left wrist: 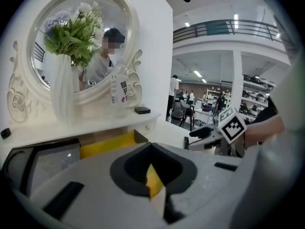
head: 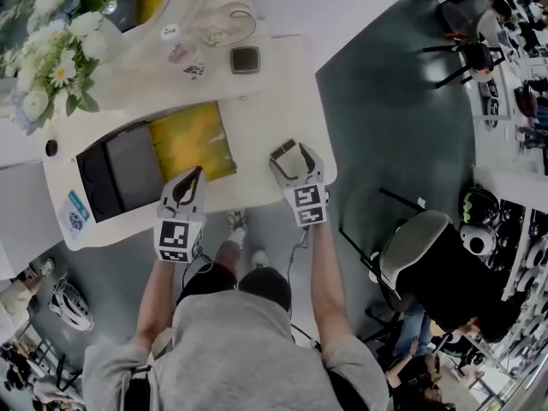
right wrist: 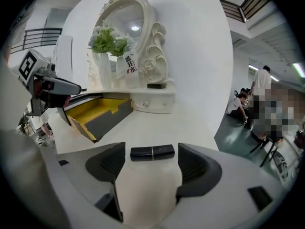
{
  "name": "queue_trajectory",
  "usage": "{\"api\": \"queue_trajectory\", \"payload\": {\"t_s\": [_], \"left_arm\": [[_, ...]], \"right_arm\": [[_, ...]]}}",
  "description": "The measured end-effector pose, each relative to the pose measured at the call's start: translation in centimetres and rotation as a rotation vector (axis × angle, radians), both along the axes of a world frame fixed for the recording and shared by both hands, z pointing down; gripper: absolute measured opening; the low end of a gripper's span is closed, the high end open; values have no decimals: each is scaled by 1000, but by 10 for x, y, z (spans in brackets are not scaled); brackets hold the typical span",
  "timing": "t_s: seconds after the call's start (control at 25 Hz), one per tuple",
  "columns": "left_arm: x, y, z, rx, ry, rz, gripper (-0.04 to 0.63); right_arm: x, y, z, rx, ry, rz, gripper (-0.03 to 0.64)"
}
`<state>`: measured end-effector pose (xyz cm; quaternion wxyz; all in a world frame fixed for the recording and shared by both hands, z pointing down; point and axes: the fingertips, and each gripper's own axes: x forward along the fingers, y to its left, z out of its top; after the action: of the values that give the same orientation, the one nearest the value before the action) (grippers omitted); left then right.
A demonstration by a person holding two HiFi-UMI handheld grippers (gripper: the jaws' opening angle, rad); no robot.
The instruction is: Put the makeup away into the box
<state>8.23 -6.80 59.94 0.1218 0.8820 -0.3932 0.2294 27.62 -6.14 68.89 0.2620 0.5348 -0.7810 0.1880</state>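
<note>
A black lipstick tube [right wrist: 152, 151] lies crosswise on the white dressing table [right wrist: 186, 123]. My right gripper [right wrist: 152, 164] stands open around it, one pad on either side and neither touching it. The head view shows the same tube [head: 284, 153] between the right gripper's [head: 294, 157] spread jaws near the table's front edge. The box [head: 193, 139], yellow inside with a dark grey lid [head: 120, 174] laid open, sits to the left. My left gripper [head: 190, 182] is shut with nothing in it, its tip at the box's front edge [left wrist: 105, 144].
An ornate white mirror [left wrist: 78, 42], a vase of flowers [head: 56, 54], a clear bottle [left wrist: 119, 92] and a small black compact [head: 245, 59] stand at the table's back. A person sits on a chair [head: 419, 259] on the right. Dark floor lies past the table's right edge.
</note>
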Motion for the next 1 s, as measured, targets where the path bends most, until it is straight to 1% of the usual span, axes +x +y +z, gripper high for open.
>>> {"api": "queue_trajectory", "payload": {"t_s": [0.16,0.36,0.56,0.68,0.76,1.0], "left_arm": [[-3,-1,8,-15,-13,-9,2],[-4,-4,9,-15,-13,-14,2],[-6,-7,7,-6,-11,-13,2],[-8,-10,2,3,-3,-13,2],[-10,-12,-4,12,14,-28,2],[-24,-11,-27,54,35,-69,2]], "right_arm": [[-1,-3,14,-43,21,-24,339],[1,-7,21,-62,51,-28,337],[2,-11,21,-78,43,-34,337],[0,-13,10,-54,38,-27,337],[-4,-16,-5,-27,34,-33,337],[-33,-19,-50,45,19,-90,337]]}}
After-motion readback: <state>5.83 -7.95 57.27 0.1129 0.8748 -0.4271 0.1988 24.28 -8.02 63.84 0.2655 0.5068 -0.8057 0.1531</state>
